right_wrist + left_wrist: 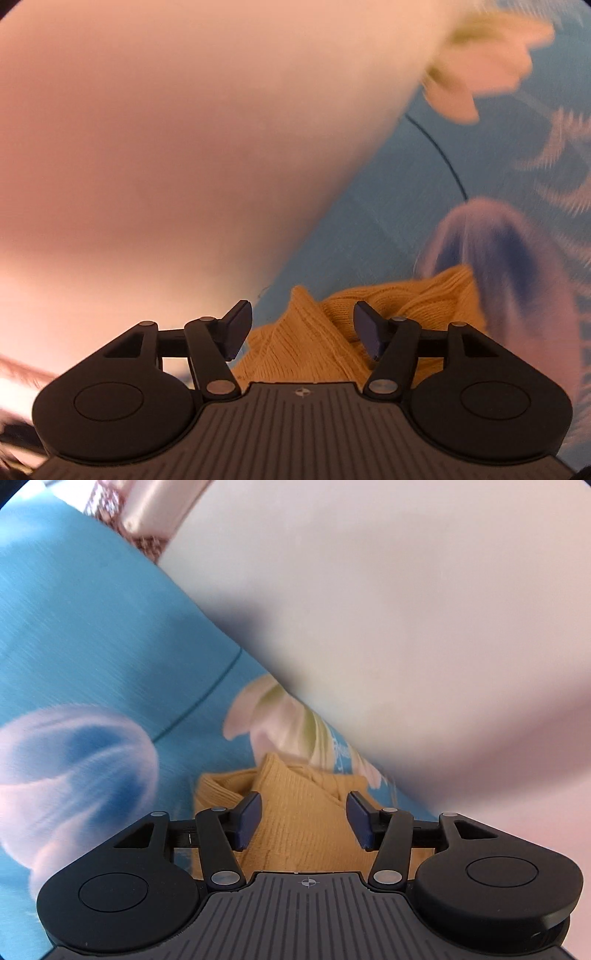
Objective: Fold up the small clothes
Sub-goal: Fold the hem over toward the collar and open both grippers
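Note:
A mustard-yellow ribbed knit garment (299,812) lies bunched on a blue printed sheet (92,635). My left gripper (303,819) is open, its dark blue pads (251,818) either side of a raised fold of the knit, very close above it. In the right wrist view the same yellow garment (317,343) sits between and beyond the jaws. My right gripper (302,334) is open too, low over the knit, with its right pad (369,332) against a fold. Both views are blurred.
A large pale pink-white cushion or pillow (388,609) fills the upper right of the left view and the upper left of the right view (166,129). The blue sheet (461,184) carries pink flower and jellyfish prints (74,768).

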Action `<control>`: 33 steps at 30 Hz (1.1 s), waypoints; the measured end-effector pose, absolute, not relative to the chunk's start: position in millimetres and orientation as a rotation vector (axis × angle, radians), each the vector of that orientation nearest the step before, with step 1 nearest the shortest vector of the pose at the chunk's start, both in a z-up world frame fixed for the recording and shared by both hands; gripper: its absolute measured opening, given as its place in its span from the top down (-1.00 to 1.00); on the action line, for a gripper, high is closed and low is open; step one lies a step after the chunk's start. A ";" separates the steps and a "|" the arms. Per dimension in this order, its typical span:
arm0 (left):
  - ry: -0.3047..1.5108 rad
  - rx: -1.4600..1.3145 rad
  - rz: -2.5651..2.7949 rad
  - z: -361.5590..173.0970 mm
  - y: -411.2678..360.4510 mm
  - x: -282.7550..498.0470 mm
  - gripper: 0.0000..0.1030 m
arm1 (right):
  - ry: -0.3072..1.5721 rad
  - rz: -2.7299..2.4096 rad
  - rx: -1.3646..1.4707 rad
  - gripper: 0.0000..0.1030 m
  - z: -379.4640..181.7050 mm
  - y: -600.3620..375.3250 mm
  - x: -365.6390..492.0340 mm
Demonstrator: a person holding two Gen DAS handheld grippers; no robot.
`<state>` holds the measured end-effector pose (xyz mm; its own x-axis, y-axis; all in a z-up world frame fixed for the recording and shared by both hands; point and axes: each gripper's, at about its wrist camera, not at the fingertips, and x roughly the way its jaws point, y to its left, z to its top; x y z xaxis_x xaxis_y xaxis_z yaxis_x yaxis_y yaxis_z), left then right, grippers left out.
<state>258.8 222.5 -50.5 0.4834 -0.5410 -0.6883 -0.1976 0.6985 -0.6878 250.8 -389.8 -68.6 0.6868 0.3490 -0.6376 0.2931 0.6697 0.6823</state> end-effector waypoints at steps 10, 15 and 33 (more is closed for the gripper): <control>1.113 -0.347 -0.108 -37.5 142.0 219.4 -1.00 | 0.901 0.027 0.179 -0.17 -51.5 -294.6 210.3; 1.185 -0.067 0.026 -64.0 119.4 217.9 -1.00 | 0.956 -0.067 0.142 0.24 -52.2 -296.5 204.2; 1.102 0.110 0.120 -9.9 106.1 164.4 -1.00 | 0.980 -0.154 0.321 -0.62 -28.4 -313.1 117.6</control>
<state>164.4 106.1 -9.9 0.4466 0.1512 -0.8819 -0.0417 0.9881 0.1483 117.6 -313.1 -28.4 0.5512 0.0159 -0.8342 0.2709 0.9423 0.1969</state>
